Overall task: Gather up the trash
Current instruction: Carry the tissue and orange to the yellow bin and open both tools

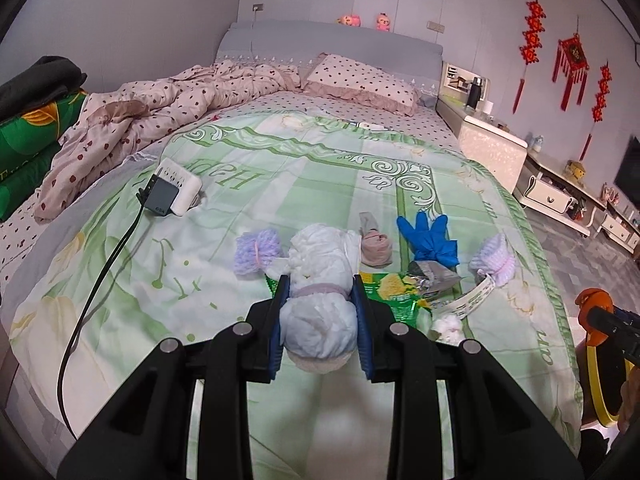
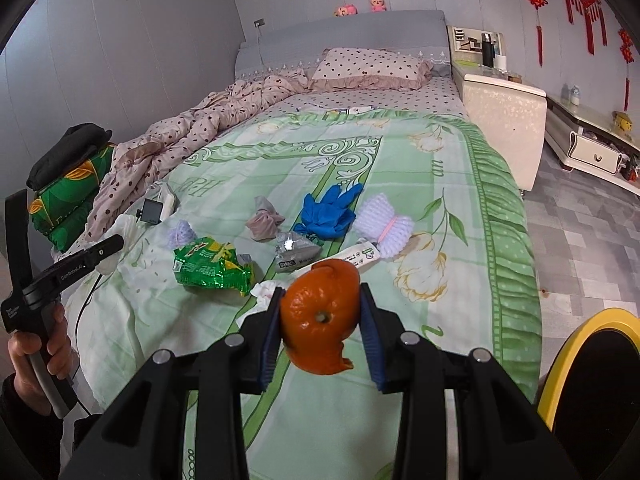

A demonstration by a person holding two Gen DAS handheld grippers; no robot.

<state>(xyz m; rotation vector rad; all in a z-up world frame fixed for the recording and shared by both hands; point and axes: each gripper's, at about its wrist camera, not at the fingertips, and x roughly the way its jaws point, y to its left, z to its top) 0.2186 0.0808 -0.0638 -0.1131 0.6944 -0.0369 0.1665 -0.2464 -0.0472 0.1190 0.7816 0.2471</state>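
My left gripper (image 1: pixel 320 308) is shut on a rolled white diaper bundle (image 1: pixel 318 300), held above the green bedspread (image 1: pixel 200 280). My right gripper (image 2: pixel 320 320) is shut on a piece of orange peel (image 2: pixel 320 316), also lifted over the bed. On the spread lie a green snack wrapper (image 2: pixel 212 266), a silver foil packet (image 2: pixel 294 254), a blue glove (image 2: pixel 330 212), a crumpled white tissue (image 2: pixel 266 290), a white paper strip (image 2: pixel 356 256), a grey cloth ball (image 2: pixel 264 222) and two lilac foam nets (image 2: pixel 386 226). The left gripper's handle (image 2: pixel 60 272) shows at the left of the right wrist view.
A yellow-rimmed black bin (image 2: pixel 592 380) stands by the bed's near right corner. A white power strip with a black charger and cable (image 1: pixel 172 192) lies at the left. A crumpled dotted quilt (image 1: pixel 160 112), a pillow (image 1: pixel 360 84) and a white cabinet (image 2: pixel 504 120) lie beyond.
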